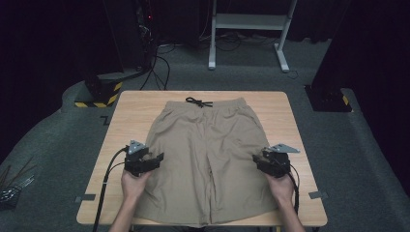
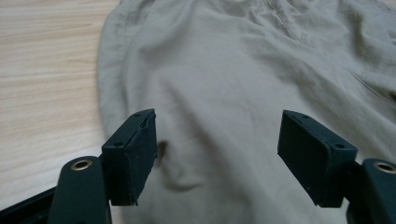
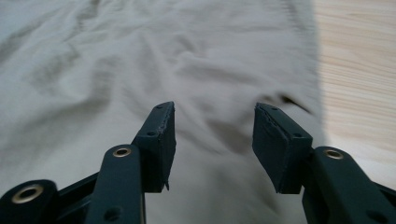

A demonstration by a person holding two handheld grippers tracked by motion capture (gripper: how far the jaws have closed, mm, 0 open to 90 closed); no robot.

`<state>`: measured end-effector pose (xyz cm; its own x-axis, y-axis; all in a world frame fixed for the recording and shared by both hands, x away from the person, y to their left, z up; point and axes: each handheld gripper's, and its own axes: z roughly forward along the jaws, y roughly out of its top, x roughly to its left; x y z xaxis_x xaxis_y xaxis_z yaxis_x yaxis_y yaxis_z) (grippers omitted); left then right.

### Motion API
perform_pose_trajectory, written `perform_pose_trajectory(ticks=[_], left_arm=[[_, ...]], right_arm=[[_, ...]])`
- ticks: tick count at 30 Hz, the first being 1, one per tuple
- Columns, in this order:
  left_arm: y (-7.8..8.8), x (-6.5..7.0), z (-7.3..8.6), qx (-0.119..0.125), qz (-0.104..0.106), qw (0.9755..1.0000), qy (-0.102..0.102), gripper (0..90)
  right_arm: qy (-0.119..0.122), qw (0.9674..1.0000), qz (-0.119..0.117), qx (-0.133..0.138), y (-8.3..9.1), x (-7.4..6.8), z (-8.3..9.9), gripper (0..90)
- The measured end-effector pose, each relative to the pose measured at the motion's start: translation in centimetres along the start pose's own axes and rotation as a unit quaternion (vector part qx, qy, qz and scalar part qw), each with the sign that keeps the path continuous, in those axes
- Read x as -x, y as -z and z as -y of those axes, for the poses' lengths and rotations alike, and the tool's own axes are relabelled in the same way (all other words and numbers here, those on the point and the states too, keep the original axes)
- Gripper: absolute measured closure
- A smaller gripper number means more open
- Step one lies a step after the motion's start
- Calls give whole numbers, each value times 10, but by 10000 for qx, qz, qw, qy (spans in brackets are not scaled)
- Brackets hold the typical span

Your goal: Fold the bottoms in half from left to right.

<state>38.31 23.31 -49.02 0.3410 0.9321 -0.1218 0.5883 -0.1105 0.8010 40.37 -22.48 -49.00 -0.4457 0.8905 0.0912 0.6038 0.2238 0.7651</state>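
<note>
Shorts (image 1: 205, 154) lie flat on the counter (image 1: 130, 104). Left tool (image 1: 153, 159) and right tool (image 1: 258, 160) hover open, empty, over their side seams; pinch both edges evenly, lifting together.

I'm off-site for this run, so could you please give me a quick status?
Left claw open, right claw open, both over shorts. Shorts flat on table, nothing gripped. Nothing in the way.

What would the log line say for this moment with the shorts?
shorts: flat on table | left gripper: open above left leg | right gripper: open above right leg
</note>
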Motion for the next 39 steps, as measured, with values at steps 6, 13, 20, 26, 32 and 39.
perform_pose_trajectory(ticks=[6,13,20,26,32,39], left_arm=[[-19,15,-8,-83,112,9998,-109,278],[-38,26,-14,-77,31,9995,-313,286],[-61,37,-20,-302,39,9988,-382,302],[-73,36,-21,-419,-49,9986,-333,298],[-82,35,-11,-505,-206,9973,-493,278],[-82,38,-9,-482,-280,9966,-613,274]], right_arm=[[199,9997,-99,-48,-26,-17,-19,494],[314,9995,16,8,-41,-25,-30,458],[333,9991,140,-228,-60,-24,-37,409],[261,9983,169,-484,-77,-19,-30,397],[477,9969,325,-534,-80,-23,-27,396],[431,9973,341,-489,-80,-24,-26,392]])
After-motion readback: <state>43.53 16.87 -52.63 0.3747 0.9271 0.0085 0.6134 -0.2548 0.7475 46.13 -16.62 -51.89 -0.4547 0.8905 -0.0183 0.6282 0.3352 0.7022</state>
